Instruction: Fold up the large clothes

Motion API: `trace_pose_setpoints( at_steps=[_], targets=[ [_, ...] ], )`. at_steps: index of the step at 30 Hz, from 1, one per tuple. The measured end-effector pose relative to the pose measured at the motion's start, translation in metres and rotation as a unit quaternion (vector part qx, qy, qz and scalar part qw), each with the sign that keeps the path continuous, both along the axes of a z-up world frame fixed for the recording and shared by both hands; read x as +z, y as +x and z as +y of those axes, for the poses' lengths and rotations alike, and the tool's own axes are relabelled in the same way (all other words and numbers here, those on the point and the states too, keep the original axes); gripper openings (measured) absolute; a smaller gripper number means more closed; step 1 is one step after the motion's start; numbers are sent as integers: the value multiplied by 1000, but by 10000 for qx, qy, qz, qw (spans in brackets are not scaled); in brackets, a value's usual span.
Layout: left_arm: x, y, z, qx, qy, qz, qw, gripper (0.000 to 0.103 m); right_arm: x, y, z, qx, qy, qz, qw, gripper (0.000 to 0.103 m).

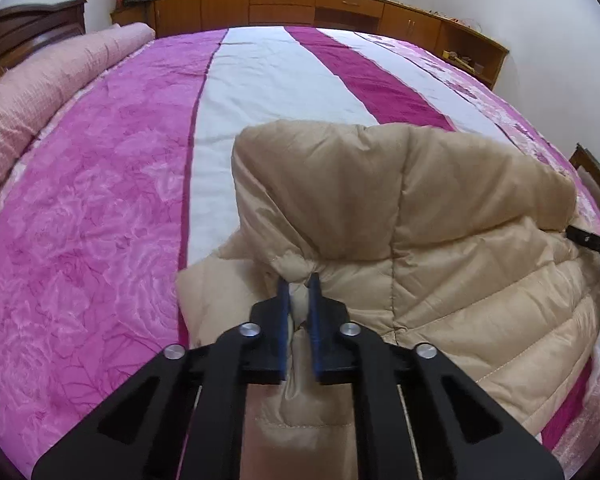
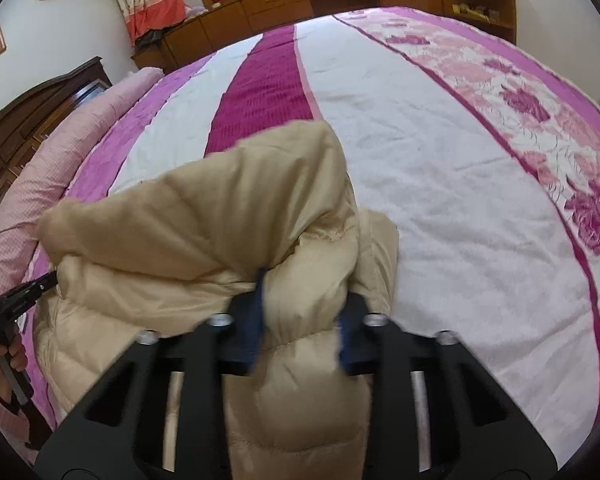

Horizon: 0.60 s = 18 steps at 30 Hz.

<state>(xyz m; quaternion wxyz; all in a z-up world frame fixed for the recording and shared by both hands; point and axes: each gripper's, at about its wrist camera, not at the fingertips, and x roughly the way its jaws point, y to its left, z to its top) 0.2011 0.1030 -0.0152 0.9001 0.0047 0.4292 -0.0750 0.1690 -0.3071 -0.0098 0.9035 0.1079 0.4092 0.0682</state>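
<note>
A beige quilted puffer jacket (image 1: pixel 440 216) lies bunched on the striped bedspread, its near part lifted into a hump. My left gripper (image 1: pixel 300 284) is shut on a pinched fold of the jacket's left edge, the blue pads close together with fabric squeezed between them. In the right wrist view the same jacket (image 2: pixel 204 216) fills the lower left. My right gripper (image 2: pixel 300 304) is shut on a thick puffy fold of its right edge, the blue pads pressing in from both sides. Each gripper's black tip shows at the edge of the other's view.
The bed (image 1: pixel 100 184) carries a pink, white and magenta striped cover. A rolled pink quilt (image 1: pixel 48 92) lies along its left side by a dark headboard. Wooden cabinets (image 1: pixel 284 4) line the far wall under a window. A hand (image 2: pixel 4 364) holds the other gripper at lower left.
</note>
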Motion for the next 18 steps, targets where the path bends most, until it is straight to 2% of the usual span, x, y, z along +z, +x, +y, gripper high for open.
trace_pose_setpoints(
  at_steps=[4,6,10,18],
  targets=[
    [5,7,2,164,129,-89,9997,7,18,0,10,-20,-273,-460,9986,12],
    [4,14,2,224,197,-101,9995,7,21,6,11,-74,-302,-520,9982,12],
    [-3,26,3,334,239,-48,9991,8,9,29,13,-249,-399,-250,9986,13],
    [-17,43,0,356,410,143,9984,11,-26,52,5,-493,-335,213,9980,27]
  ],
)
